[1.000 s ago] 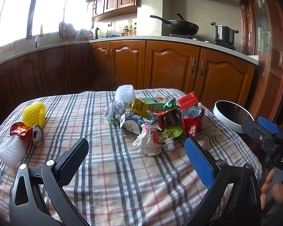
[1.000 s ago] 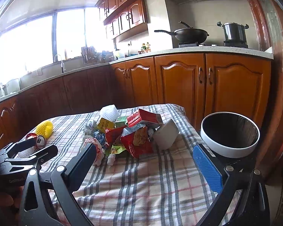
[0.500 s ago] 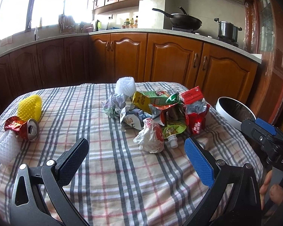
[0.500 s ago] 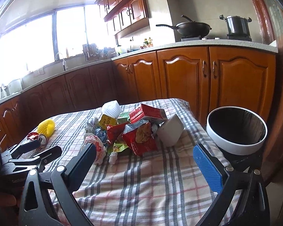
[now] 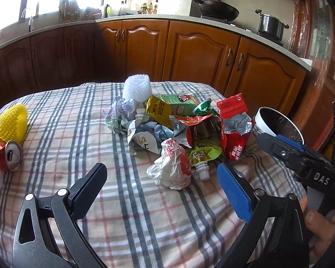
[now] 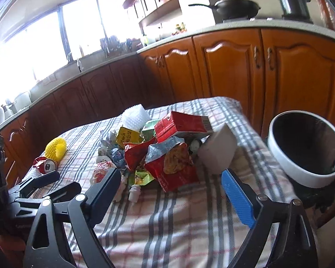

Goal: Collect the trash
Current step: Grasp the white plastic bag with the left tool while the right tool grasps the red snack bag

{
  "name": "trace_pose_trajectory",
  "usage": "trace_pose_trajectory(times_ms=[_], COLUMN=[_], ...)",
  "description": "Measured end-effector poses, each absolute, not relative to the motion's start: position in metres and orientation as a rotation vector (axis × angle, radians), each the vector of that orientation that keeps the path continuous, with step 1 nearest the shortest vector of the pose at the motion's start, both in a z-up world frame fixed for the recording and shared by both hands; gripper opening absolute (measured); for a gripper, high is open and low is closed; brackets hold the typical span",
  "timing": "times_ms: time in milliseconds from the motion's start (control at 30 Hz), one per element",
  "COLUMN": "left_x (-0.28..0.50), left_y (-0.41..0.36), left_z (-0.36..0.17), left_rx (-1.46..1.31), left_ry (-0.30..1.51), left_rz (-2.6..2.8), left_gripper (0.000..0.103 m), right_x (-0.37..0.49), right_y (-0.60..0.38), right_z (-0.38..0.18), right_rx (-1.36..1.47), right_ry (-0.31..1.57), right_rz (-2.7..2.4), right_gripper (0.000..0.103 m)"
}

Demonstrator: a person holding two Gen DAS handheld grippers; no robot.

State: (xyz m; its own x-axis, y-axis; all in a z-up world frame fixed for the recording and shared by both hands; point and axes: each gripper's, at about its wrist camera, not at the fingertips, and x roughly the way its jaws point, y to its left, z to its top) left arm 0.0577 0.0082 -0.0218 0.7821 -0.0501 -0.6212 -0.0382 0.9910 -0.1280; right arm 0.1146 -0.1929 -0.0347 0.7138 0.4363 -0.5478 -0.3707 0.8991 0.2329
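Right gripper (image 6: 169,185), jaws just narrowing yet wide and empty, and left gripper (image 5: 160,179), gaping empty, are hovering over the checked tablecloth (image 5: 145,223). Trash pile (image 6: 165,151) is lying just ahead; the white bin (image 6: 277,154) is standing right, contents indiscernible.

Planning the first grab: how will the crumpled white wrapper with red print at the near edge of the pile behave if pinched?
The white wrapper looks like thin crumpled paper or film, so it is probably very light and should collapse under the pads. It lies loose on the checked cloth, so a push would likely slide it, not roll it.
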Motion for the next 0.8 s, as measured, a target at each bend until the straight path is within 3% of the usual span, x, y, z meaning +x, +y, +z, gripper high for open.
trace_pose_trajectory(times_ms=[133, 300, 333, 367, 400, 433, 567, 800], left_x=[0.072, 0.088, 0.09, 0.093, 0.094, 0.094, 0.089, 0.07], left_y=[0.007, 0.007, 0.006, 0.006, 0.005, 0.004, 0.0, -0.007], left_z=[-0.032, -0.044, -0.047, -0.049, -0.051, -0.052, -0.048, -0.026], left_rx=[-0.14, -0.154, -0.154, -0.156, -0.162, -0.169, -0.164, -0.162], left_ry=[0.709, 0.759, 0.77, 0.781, 0.791, 0.797, 0.778, 0.722], left_rz=[-0.014, -0.038, -0.05, -0.065, -0.081, -0.093, -0.112, -0.153], left_gripper=[0.092, 0.072, 0.059, 0.046, 0.041, 0.039, 0.032, 0.03], right_x=[0.134, 0.157, 0.158, 0.16, 0.161, 0.162, 0.156, 0.137], right_y=[-0.183, -0.177, -0.18, -0.181, -0.183, -0.183, -0.191, -0.212], right_z=[-0.046, -0.065, -0.066, -0.067, -0.069, -0.069, -0.069, -0.058], right_rx=[0.097, 0.12, 0.128, 0.137, 0.147, 0.155, 0.179, 0.212], right_ry=[0.688, 0.77, 0.776, 0.78, 0.785, 0.792, 0.789, 0.76], right_rz=[0.463, 0.486, 0.489, 0.491, 0.499, 0.504, 0.508, 0.502], right_gripper=[0.083, 0.056, 0.048, 0.028, 0.016, 0.012, 0.008, 0.007])
